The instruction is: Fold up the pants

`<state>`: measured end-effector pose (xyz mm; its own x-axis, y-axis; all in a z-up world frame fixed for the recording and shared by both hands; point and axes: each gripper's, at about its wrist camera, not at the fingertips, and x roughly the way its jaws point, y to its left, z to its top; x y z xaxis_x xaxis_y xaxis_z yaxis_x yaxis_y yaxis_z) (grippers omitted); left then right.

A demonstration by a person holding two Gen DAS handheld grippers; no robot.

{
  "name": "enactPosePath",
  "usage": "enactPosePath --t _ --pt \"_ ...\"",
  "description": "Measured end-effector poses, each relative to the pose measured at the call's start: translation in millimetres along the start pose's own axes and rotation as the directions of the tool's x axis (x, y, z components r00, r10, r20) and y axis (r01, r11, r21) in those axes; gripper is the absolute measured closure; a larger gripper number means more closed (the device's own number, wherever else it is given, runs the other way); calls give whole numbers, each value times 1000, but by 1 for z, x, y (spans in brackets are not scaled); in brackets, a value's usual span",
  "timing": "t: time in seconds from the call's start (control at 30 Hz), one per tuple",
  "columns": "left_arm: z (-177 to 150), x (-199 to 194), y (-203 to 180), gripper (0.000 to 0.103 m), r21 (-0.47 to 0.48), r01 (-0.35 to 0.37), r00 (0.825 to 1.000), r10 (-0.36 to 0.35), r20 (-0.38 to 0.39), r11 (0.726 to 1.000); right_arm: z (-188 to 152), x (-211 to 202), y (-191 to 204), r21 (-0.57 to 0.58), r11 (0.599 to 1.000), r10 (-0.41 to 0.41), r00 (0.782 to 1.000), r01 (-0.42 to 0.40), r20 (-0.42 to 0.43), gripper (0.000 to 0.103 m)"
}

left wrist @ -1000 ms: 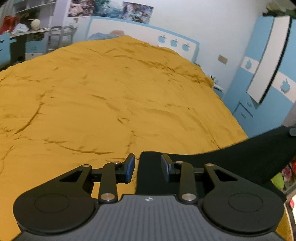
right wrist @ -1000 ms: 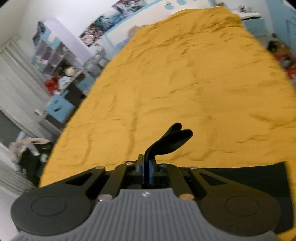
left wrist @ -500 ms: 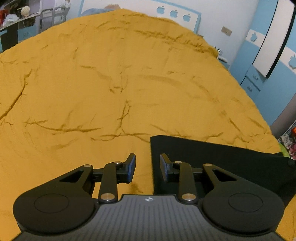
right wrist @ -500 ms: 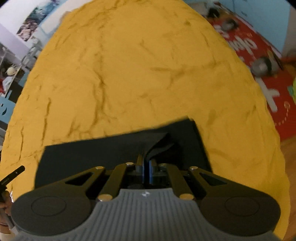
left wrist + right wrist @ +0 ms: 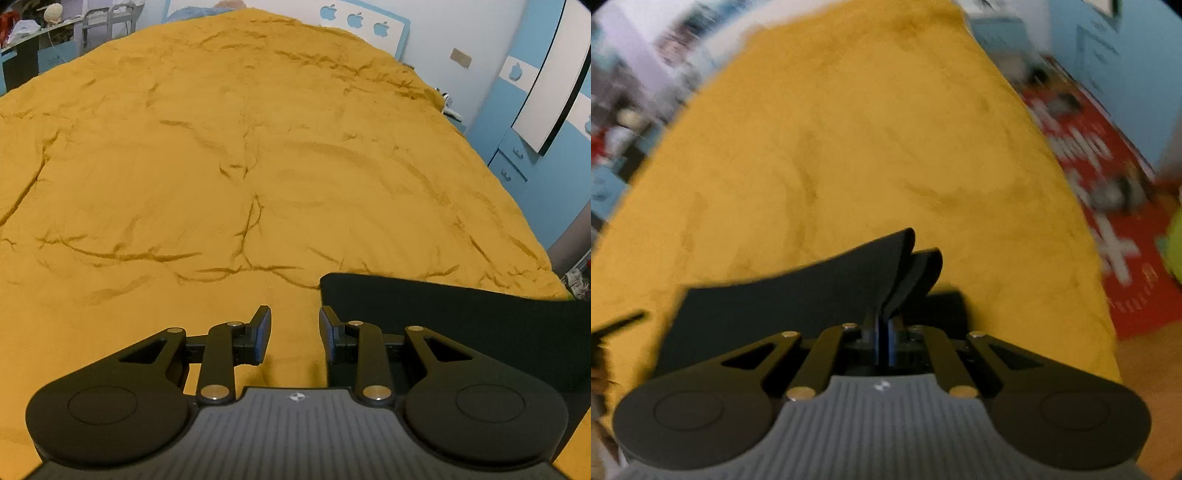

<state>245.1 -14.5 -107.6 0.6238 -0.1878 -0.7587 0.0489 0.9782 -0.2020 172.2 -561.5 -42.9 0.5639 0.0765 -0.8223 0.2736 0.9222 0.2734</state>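
Black pants (image 5: 461, 321) lie flat on the yellow bedcover (image 5: 240, 166), at the lower right of the left wrist view. My left gripper (image 5: 294, 332) is open and empty, just left of the pants' near corner, its right finger over the pants' edge. In the blurred right wrist view, my right gripper (image 5: 882, 339) is shut on a fold of the black pants (image 5: 812, 295), which sticks up between the fingers.
The bed fills both views. A blue and white wardrobe (image 5: 546, 92) stands right of the bed. A red floor mat (image 5: 1108, 221) with scattered items lies beside the bed. A desk with clutter (image 5: 33, 33) stands at the far left.
The pants have come down flat on the bedcover. The left gripper has shifted left off the pants. The right gripper, still pinching the fabric, has swung, and its view is now blurred.
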Motion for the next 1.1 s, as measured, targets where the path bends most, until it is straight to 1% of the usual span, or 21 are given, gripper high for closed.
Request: enactPosePath --t 0.07,0.13,0.2,0.27,0.37,0.4,0.43,0.47,0.53,0.6,0.63,0.67,0.7,0.77,0.8,0.87,0.9,0.97,1.03,1.07,1.1 --pt "0 3 -1 70 -6 11 1000 -11 -7 1000 -12 26 -13 21 999 -24 999 25 -38 103" --pt "1 4 -3 70 -7 35 999 -35 -7 999 -23 41 -21 26 999 -34 999 35 -37 103" --pt "2 5 -6 70 6 43 999 -43 -2 999 -27 43 -25 25 999 -36 999 37 -26 100" --pt "5 7 -9 70 22 45 999 -45 1 999 -32 41 -26 6 997 -79 997 79 -7 93" --pt "8 12 -14 71 48 65 998 -64 -4 997 -37 28 -17 -49 981 -184 982 186 38 92" --pt "10 15 -16 71 57 75 997 -74 -8 996 -37 25 -15 -64 979 -191 980 194 61 92" --pt "11 19 -19 71 64 88 996 -87 -15 994 -36 20 -13 -64 983 -164 983 170 82 92" --pt "13 22 -20 71 61 101 995 -100 -20 993 -35 16 -11 -56 990 -121 988 127 96 92" --pt "16 30 -24 71 36 140 990 -139 -25 990 -31 14 -7 -39 996 -70 990 75 120 92" --pt "18 38 -27 72 13 168 986 -167 -26 986 -25 20 -5 -21 999 -22 990 25 137 91" --pt "19 44 -30 72 13 169 985 -169 -25 985 -24 25 -4 -13 1000 9 990 -7 142 91" --pt "20 50 -34 73 18 167 985 -167 -31 986 -23 32 -2 -11 1000 18 989 -17 144 91" --pt "20 57 -37 74 27 165 986 -164 -44 986 -22 39 -1 -12 1000 9 990 -8 143 91" --pt "19 75 -42 76 57 129 990 -125 -65 990 -23 56 -1 -4 999 -49 988 50 144 91" --pt "18 82 -45 79 80 107 993 -102 -66 991 -25 63 -4 10 997 -77 986 76 147 93" --pt "17 96 -47 84 117 67 995 -58 -76 991 -30 69 -9 46 995 -93 984 86 152 98" --pt "17 101 -47 86 130 55 996 -45 -78 990 -32 72 -11 57 994 -98 983 90 156 103" --pt "19 103 -48 86 150 22 998 -12 -65 988 -36 73 -13 69 990 -134 976 123 172 103" --pt "21 96 -51 86 177 -47 998 53 -33 983 -39 68 -11 71 984 -175 963 164 203 103" --pt "21 91 -52 84 189 -72 997 76 -18 979 -41 63 -6 64 981 -194 955 184 226 93" --pt "20 83 -53 84 199 -81 996 84 -7 977 -46 55 -1 53 980 -201 948 193 247 92"
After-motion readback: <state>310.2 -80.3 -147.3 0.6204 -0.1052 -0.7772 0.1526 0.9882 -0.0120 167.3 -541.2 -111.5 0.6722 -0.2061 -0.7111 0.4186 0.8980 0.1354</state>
